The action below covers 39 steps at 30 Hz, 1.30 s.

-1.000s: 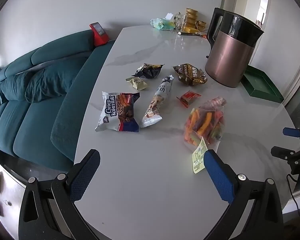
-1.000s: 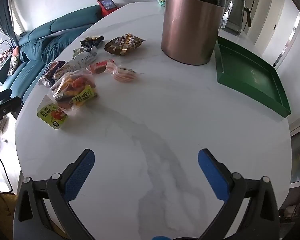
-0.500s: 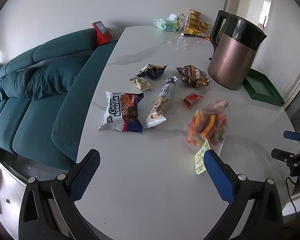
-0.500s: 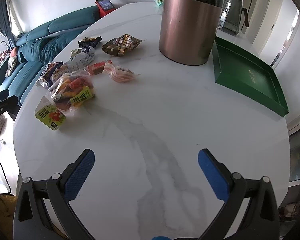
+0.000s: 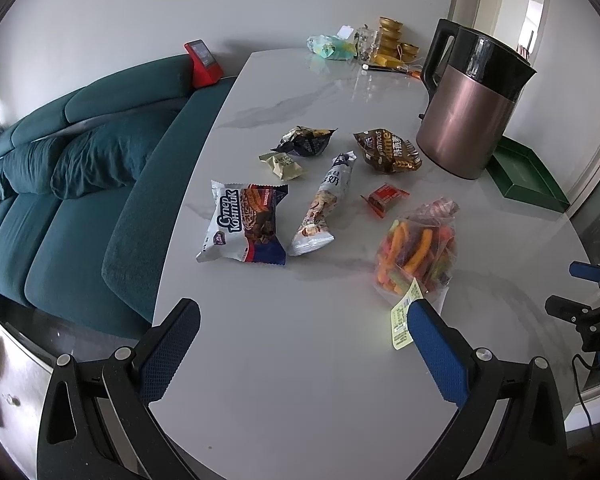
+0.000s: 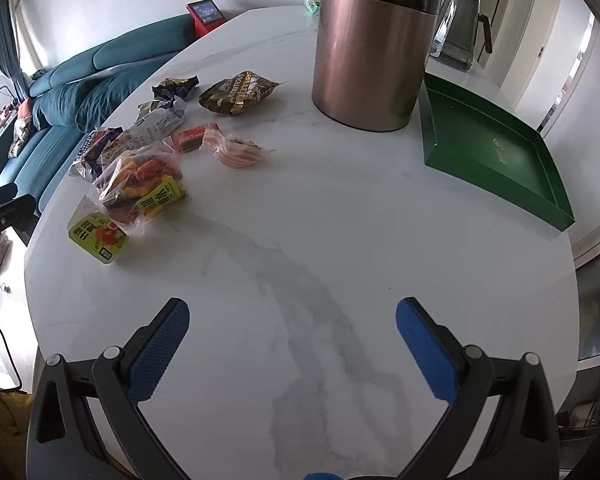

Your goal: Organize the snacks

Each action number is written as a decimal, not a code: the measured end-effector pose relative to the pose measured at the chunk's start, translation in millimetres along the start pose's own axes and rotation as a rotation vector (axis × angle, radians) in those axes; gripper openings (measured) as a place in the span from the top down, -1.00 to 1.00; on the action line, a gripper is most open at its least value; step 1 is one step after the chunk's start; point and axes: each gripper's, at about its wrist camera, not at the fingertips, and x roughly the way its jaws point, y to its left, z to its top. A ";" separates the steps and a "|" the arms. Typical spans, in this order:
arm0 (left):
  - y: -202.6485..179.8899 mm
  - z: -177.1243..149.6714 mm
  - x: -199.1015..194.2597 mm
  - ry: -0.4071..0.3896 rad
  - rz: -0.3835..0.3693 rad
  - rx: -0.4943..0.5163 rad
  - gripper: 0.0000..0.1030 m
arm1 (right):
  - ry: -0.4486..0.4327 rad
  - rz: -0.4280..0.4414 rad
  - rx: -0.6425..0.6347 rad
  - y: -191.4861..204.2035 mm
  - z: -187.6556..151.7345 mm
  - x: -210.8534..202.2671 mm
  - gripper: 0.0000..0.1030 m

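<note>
Several snack packs lie on the white marble table (image 5: pixel 300 360): a white and blue cookie pack (image 5: pixel 244 222), a long white bar (image 5: pixel 326 204), a clear bag of orange gummies (image 5: pixel 418 254), a small red packet (image 5: pixel 384 199), a brown packet (image 5: pixel 388 151), a dark wrapper (image 5: pixel 305 141) and a pale candy (image 5: pixel 283 165). My left gripper (image 5: pixel 302 350) is open and empty above the near table edge. My right gripper (image 6: pixel 292 344) is open and empty over bare table; the gummies bag (image 6: pixel 140 184) lies to its far left. A green tray (image 6: pixel 492 148) sits empty at the right.
A copper and black kettle (image 5: pixel 470 104) stands behind the snacks, beside the green tray (image 5: pixel 528 172). Gold cups and clutter (image 5: pixel 392 40) sit at the far table end. A teal sofa (image 5: pixel 72 184) runs along the table's left edge. A glass jug (image 6: pixel 458 24) stands behind the tray.
Both grippers have drawn back and risen slightly, so the snacks sit a little farther off in both views. Nothing on the table has moved.
</note>
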 end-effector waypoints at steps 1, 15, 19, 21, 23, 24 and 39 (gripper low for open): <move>0.6 0.0 0.2 0.001 0.000 -0.001 -0.98 | 0.000 0.000 0.000 0.0 -0.2 -0.2 -1.00; 7.5 1.9 1.7 0.009 0.009 -0.020 -0.98 | -0.003 0.001 0.002 0.2 -0.9 0.2 -1.00; 9.0 2.9 2.1 0.010 0.013 -0.020 -0.98 | -0.003 0.000 -0.001 1.3 1.6 -0.1 -1.00; 10.6 4.2 2.2 0.009 0.014 -0.024 -0.98 | -0.003 -0.002 -0.001 1.4 1.8 -0.3 -1.00; 13.4 5.3 3.0 0.011 0.015 -0.031 -0.98 | -0.004 -0.002 -0.001 1.4 2.5 -0.5 -1.00; 14.8 5.7 3.4 0.012 0.016 -0.035 -0.98 | -0.004 -0.001 -0.001 1.5 2.3 -0.5 -1.00; 21.9 8.6 6.8 0.018 0.017 -0.044 -0.98 | -0.009 0.010 0.004 8.2 5.6 -0.1 -1.00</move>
